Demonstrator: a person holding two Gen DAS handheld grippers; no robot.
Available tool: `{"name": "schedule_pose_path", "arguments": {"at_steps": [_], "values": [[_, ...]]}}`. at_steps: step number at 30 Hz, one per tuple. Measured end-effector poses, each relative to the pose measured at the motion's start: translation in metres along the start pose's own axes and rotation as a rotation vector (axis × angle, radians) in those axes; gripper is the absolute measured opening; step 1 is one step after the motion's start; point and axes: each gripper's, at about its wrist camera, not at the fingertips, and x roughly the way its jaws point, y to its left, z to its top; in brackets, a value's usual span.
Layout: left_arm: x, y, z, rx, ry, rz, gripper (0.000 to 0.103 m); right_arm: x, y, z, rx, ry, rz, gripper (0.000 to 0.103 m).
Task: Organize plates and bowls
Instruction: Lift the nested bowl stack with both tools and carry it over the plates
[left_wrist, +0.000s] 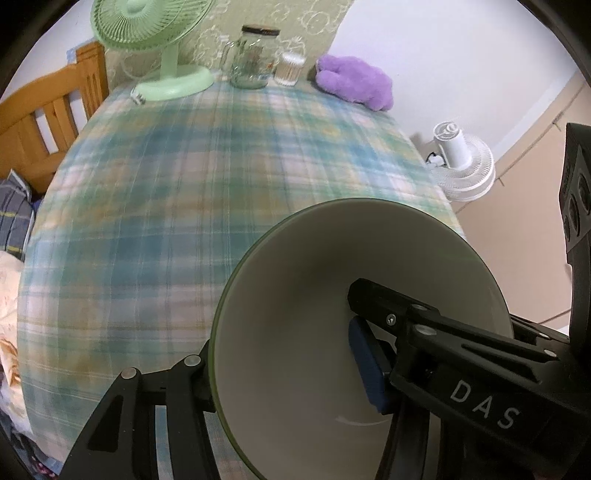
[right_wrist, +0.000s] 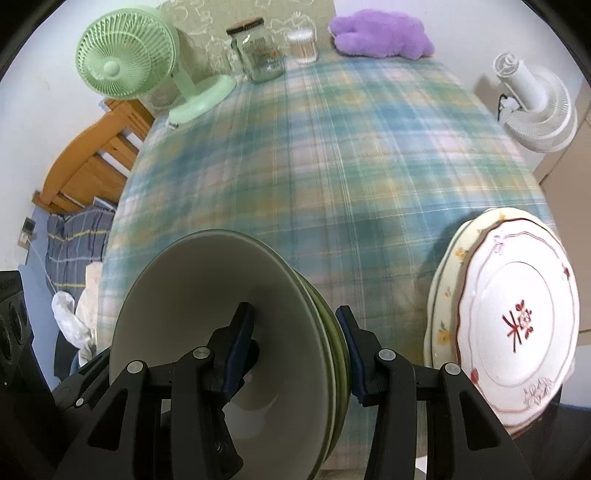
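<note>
Both grippers lifted above the plaid-covered surface (right_wrist: 332, 155). Left gripper (left_wrist: 280, 376) clamped on the rim of the stack of bowls (left_wrist: 314, 314), one finger inside, one outside. Right gripper (right_wrist: 299, 347) clamped on the opposite rim of the same green stack, at least three nested. Stacked plates (right_wrist: 517, 332) at the surface's right edge. Green fan (right_wrist: 125, 55), glass jar (right_wrist: 258, 48), purple plush (right_wrist: 380, 35) along the far edge.
</note>
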Motion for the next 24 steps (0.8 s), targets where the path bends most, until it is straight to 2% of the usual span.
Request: {"name": "schedule_pose_path", "arguments": {"at_steps": [9, 24], "values": [[-0.025, -0.022, -0.002, 0.064, -0.048, -0.029, 0.057, -0.042, -0.001, -0.01, 0.032, -0.078, -0.033, 0.049], [-0.023, -0.077, -0.007, 0.054, -0.095, 0.02, 0.057, -0.068, -0.044, -0.014, 0.01, -0.115, 0.016, 0.049]]}}
